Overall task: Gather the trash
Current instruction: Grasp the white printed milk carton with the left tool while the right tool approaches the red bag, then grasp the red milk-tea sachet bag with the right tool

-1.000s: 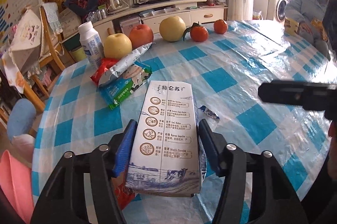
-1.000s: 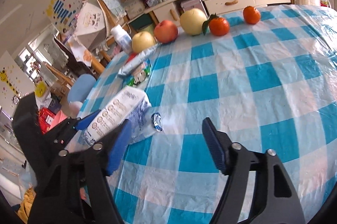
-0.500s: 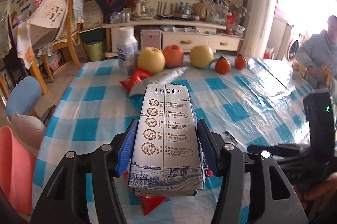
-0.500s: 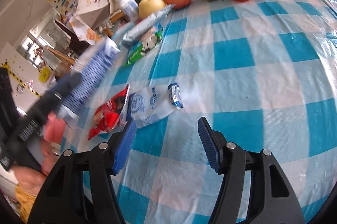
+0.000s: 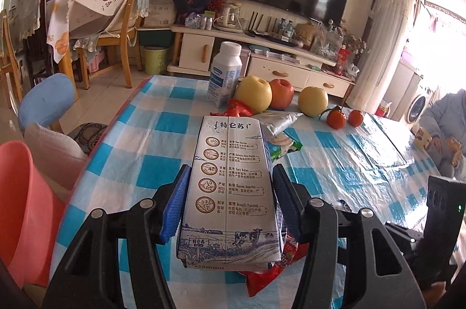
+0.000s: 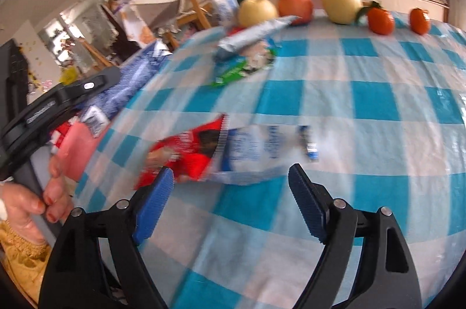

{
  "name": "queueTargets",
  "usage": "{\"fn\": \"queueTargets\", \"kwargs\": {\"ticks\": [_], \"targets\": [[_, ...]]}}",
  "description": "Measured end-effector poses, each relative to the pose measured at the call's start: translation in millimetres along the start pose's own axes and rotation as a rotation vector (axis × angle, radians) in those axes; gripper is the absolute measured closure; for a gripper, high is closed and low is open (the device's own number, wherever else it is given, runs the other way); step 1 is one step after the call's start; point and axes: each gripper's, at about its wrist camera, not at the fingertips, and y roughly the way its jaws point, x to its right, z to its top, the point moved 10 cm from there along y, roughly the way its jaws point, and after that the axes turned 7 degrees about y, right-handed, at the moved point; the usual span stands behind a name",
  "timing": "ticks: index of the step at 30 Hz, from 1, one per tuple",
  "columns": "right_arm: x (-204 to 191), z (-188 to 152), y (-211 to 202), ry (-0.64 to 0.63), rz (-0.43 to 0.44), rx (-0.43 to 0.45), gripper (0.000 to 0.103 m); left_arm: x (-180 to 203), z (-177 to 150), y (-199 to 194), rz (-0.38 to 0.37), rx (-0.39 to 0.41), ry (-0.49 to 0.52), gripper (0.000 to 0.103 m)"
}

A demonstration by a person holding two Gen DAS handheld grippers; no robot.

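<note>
My left gripper (image 5: 230,178) is shut on a white and blue milk carton (image 5: 230,186) and holds it lengthwise above the table's left side. The right wrist view shows the same carton (image 6: 131,76) at the left, above a pink bin (image 6: 78,152). My right gripper (image 6: 230,173) hangs low over the checked tablecloth (image 6: 378,105), its jaws opening. Nothing is pressed between its pads. Just ahead of its fingertips lie a red snack wrapper (image 6: 186,154), a blue and white wrapper (image 6: 250,152) and a small blue candy wrapper (image 6: 308,143).
At the table's far side stand a white bottle (image 5: 225,76), apples (image 5: 253,93), a pear (image 5: 313,101) and tangerines (image 5: 336,118), with a silver wrapper (image 6: 253,34) and a green one (image 6: 233,72) before them. The pink bin (image 5: 26,207) and chairs are at left. A person (image 5: 445,128) sits at right.
The left gripper has carried the carton leftward and rolled level, toward the table's left edge. The right gripper has come closer to the red and blue wrappers, and its jaws stand wider.
</note>
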Motion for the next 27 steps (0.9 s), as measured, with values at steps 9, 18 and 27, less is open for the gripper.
{"fn": "queueTargets", "kwargs": {"ticks": [9,18,27], "targets": [[-30.3,-5.7,15.7,-0.061,0.028,-0.003,0.05,-19.6,-2.8,-1.5,-0.02,0.001,-0.06,0.045],[-51.0,-8.4,35.4,-0.073,0.055,-0.03,0.048,-35.0,-9.1,-3.5,-0.027,-0.005,-0.096,0.045],[-66.6,8.0,70.4,-0.038,-0.011,-0.057,0.029,-53.8,-9.8,-11.0,-0.025,0.006,-0.152,0.045]]}}
